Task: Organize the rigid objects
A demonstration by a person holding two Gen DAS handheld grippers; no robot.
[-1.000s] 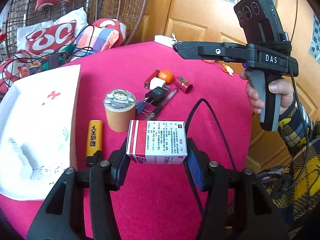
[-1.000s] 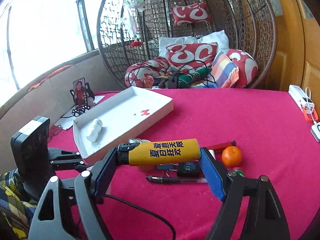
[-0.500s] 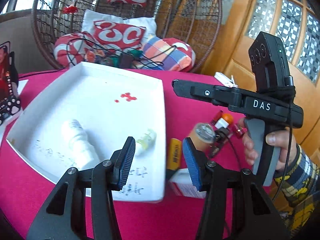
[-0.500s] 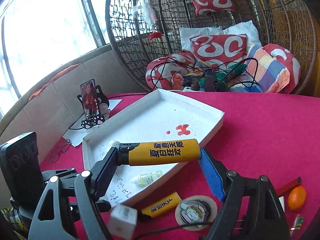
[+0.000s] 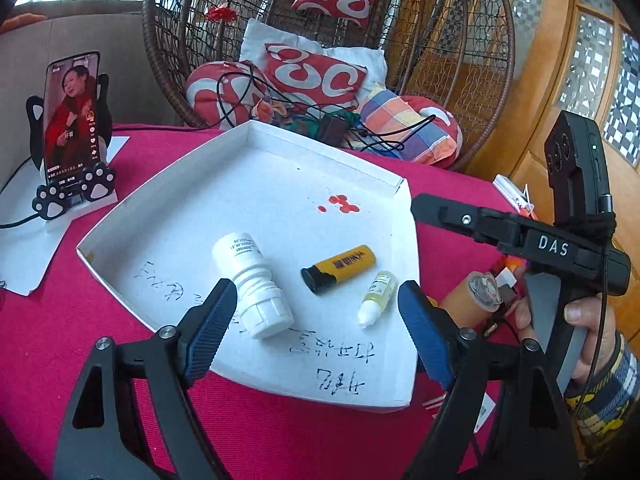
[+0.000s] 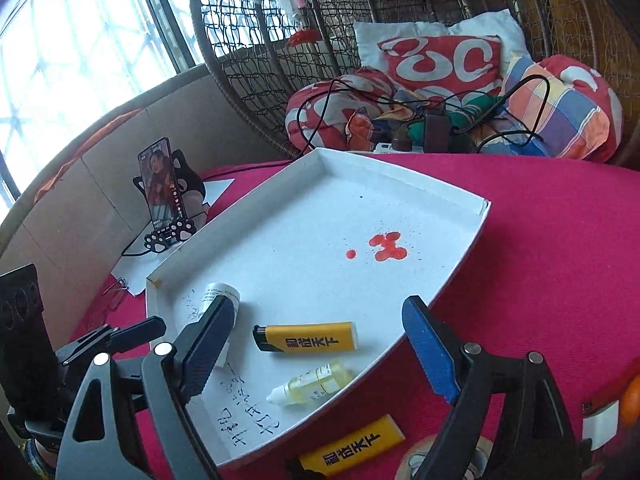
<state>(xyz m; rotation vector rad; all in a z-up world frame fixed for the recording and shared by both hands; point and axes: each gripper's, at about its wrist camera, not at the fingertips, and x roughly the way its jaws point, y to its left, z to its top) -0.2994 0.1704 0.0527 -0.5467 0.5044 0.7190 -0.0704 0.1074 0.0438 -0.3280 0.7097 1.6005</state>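
A white tray (image 5: 248, 184) lies on the red table; it also shows in the right wrist view (image 6: 400, 196). In it lie a yellow lighter (image 5: 340, 269) (image 6: 306, 337), a white pill bottle (image 5: 252, 284) (image 6: 222, 296) and a small dropper bottle (image 5: 376, 298) (image 6: 312, 383). My left gripper (image 5: 318, 330) is open and empty over the tray's near edge. My right gripper (image 6: 316, 354) is open and empty just above the lighter. A second yellow lighter (image 6: 352, 446) lies on the cloth outside the tray.
A phone on a paw stand (image 5: 72, 128) sits at the left. A tan round container (image 5: 476, 294), an orange and small items lie right of the tray. A wicker chair with cushions (image 5: 316, 76) stands behind the table.
My right gripper opened and let the yellow lighter drop into the tray. My left gripper let go of the red-and-white box and swung left over the tray, open.
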